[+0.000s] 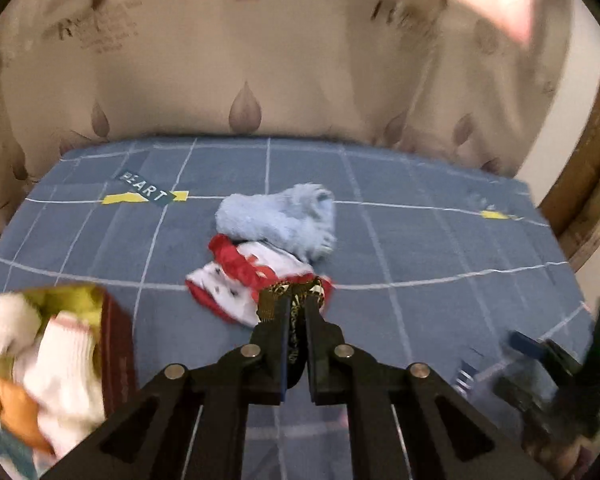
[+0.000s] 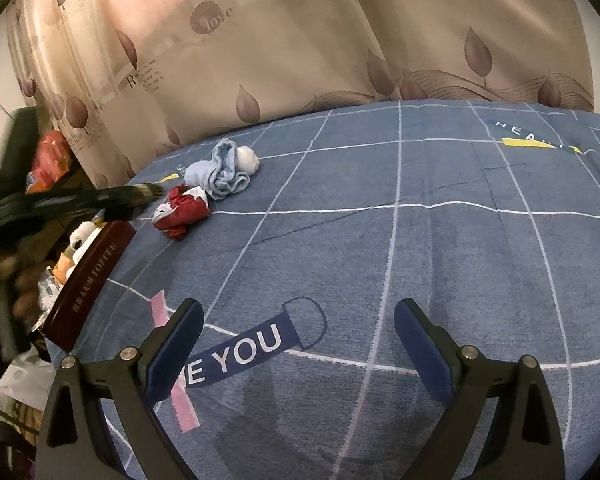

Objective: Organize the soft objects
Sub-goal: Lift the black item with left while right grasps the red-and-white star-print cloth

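Note:
My left gripper [image 1: 296, 300] is shut on a black and gold patterned sock [image 1: 296, 320] that hangs between its fingers above the blue bed sheet [image 1: 440, 248]. Just beyond it lie a red and white sock [image 1: 240, 276] and a fluffy light blue sock [image 1: 276, 220]. In the right wrist view the left gripper [image 2: 148, 194] shows blurred at the left, next to the red and white sock [image 2: 182, 212] and the light blue sock [image 2: 220, 174]. My right gripper [image 2: 298, 340] is open and empty, low over the sheet.
A dark red box [image 1: 118, 344] at the left holds white, yellow and orange soft items; it also shows in the right wrist view [image 2: 90, 276]. A leaf-print curtain [image 1: 260, 60] hangs behind the bed. The right gripper [image 1: 556, 364] shows at the right edge.

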{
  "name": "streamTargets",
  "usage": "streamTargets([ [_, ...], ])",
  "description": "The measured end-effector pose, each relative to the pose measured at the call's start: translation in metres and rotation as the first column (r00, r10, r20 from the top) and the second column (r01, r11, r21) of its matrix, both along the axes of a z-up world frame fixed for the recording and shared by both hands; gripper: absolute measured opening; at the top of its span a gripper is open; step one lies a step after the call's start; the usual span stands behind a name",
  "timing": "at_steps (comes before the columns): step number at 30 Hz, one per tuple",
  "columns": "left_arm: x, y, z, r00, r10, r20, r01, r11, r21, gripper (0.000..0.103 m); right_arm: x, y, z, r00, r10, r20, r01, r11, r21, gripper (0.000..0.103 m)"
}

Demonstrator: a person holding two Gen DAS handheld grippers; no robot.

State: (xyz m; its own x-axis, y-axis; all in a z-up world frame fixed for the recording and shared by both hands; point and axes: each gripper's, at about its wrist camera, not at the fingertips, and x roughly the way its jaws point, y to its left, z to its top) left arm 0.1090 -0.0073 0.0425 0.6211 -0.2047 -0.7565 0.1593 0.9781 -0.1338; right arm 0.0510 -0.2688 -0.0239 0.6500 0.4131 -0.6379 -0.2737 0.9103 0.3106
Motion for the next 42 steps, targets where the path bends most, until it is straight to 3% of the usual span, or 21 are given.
streamTargets([
  [5, -0.063, 0.001, 0.005, 1.000, 0.008, 0.025, -0.006, 0.998, -0.065, 0.006, 0.003, 0.001, -0.002, 1.000, -0.004, -0.009, 0.004, 1.000, -0.013, 0.095],
  [13, -0.128, 0.011, -0.001, 0.999, 0.007, 0.035, -0.004, 0.997, -0.083, 0.007, 0.003, 0.006, -0.002, 1.000, 0.017, -0.015, -0.018, 0.999, -0.038, 0.095],
  [19, -0.158, 0.028, 0.006, 0.996, 0.012, 0.089, -0.002, 0.994, -0.109, 0.007, -0.007, 0.049, 0.012, 0.979, 0.202, 0.027, -0.197, 0.973, -0.116, 0.095],
  [26, -0.174, 0.055, 0.016, 0.989, 0.052, 0.139, -0.032, 0.990, -0.138, 0.007, 0.012, 0.141, 0.044, 0.930, 0.360, 0.081, -0.339, 0.921, -0.194, 0.095],
  [28, -0.176, 0.062, 0.018, 0.988, 0.063, 0.142, -0.041, 0.987, -0.153, 0.008, 0.026, 0.164, 0.046, 0.920, 0.384, 0.077, -0.360, 0.907, -0.220, 0.088],
  [33, -0.178, 0.070, 0.021, 0.984, 0.073, 0.163, -0.044, 0.984, -0.171, 0.008, 0.056, 0.202, 0.037, 0.913, 0.407, 0.033, -0.379, 0.875, -0.300, 0.072],
  [42, -0.174, 0.081, 0.014, 0.987, 0.087, 0.138, -0.059, 0.979, -0.197, 0.009, 0.093, 0.245, 0.014, 0.906, 0.420, -0.047, -0.390, 0.789, -0.475, 0.070],
])
